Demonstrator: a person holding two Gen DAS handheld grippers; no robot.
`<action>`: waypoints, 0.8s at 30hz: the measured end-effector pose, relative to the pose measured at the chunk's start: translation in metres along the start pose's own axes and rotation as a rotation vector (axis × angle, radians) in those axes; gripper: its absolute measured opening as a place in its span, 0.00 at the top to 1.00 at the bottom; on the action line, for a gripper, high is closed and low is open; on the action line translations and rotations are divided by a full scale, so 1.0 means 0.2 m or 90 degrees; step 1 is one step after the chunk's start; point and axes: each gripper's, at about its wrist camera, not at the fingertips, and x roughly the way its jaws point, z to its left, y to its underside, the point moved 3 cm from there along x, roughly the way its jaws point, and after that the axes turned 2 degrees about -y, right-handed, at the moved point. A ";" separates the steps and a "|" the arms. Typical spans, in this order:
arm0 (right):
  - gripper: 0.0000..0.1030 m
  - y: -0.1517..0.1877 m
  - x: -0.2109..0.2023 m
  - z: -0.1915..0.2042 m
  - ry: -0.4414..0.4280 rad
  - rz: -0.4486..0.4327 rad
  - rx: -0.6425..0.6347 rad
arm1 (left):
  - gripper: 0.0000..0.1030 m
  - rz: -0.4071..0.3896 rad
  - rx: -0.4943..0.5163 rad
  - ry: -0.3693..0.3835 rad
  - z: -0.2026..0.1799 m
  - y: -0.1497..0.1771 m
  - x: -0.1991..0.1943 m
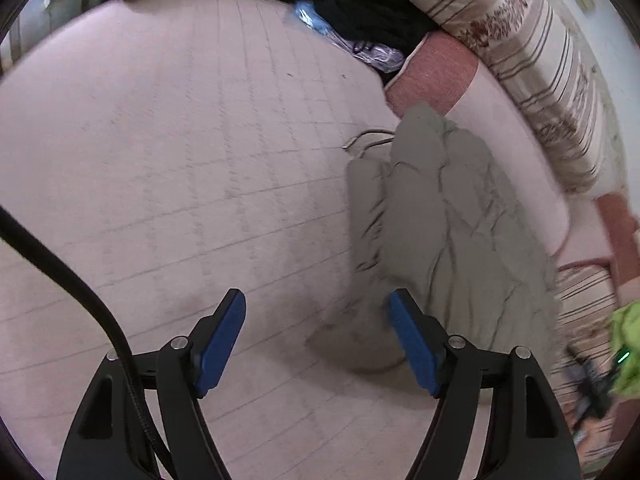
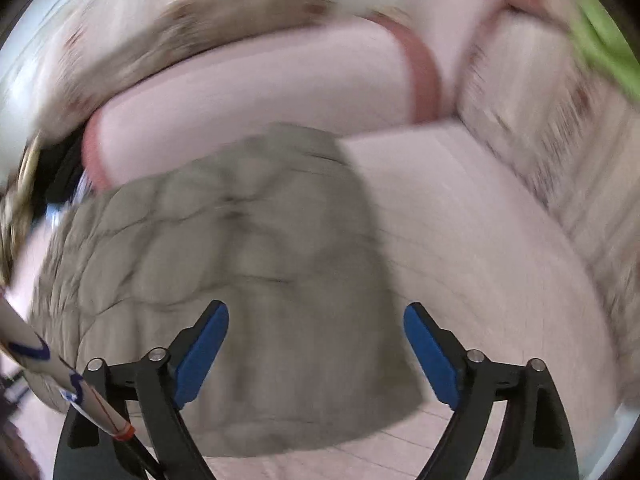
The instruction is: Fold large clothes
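So the grey-green quilted garment (image 1: 448,232) is lying in a rumpled heap on the pale pink bed sheet (image 1: 180,160), puffy and creased all over, not flat at all. In the left wrist view it sits at about 3 o'clock from centre, running down toward 5 o'clock, and its lower edge comes right up beside the inner blue pad of the left gripper (image 1: 318,312). Can't tell if pad and cloth actually touch there. The left jaws are spread wide with nothing between them but sheet.

The right wrist view is pretty smeared with blur, but the same garment (image 2: 240,260) fills the middle and the 9 o'clock side, with its near hem running under the right gripper (image 2: 316,324). Those jaws are wide apart too, hovering over the cloth and gripping nothing.

Moving outward: a pink pillow with a darker rose border (image 1: 440,76) lies just past the top end of the garment, around 1 o'clock in the left view. Behind that, a striped, floral rolled blanket (image 1: 520,60) runs along the far side. At 12 o'clock there's a pile of dark clothing (image 1: 352,0) plus a crinkly plastic bag (image 1: 352,40). Something bright lime green (image 1: 628,340) pokes in at 4 o'clock. A black cable (image 1: 72,280) crosses the left view around 8 o'clock.
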 end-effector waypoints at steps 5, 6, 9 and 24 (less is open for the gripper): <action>0.07 0.07 0.19 -0.26 -0.095 0.079 0.097 | 0.23 0.015 -0.063 0.143 0.05 -0.05 0.11; 0.07 0.08 0.23 -0.27 -0.127 0.088 0.111 | 0.22 0.020 -0.069 0.175 0.05 -0.05 0.14; 0.04 0.10 0.33 -0.24 -0.200 0.107 0.129 | 0.17 0.032 -0.067 0.216 0.02 -0.04 0.20; 0.20 0.12 0.60 -0.12 -0.340 0.147 0.150 | 0.17 0.062 0.027 0.151 -0.28 0.07 0.34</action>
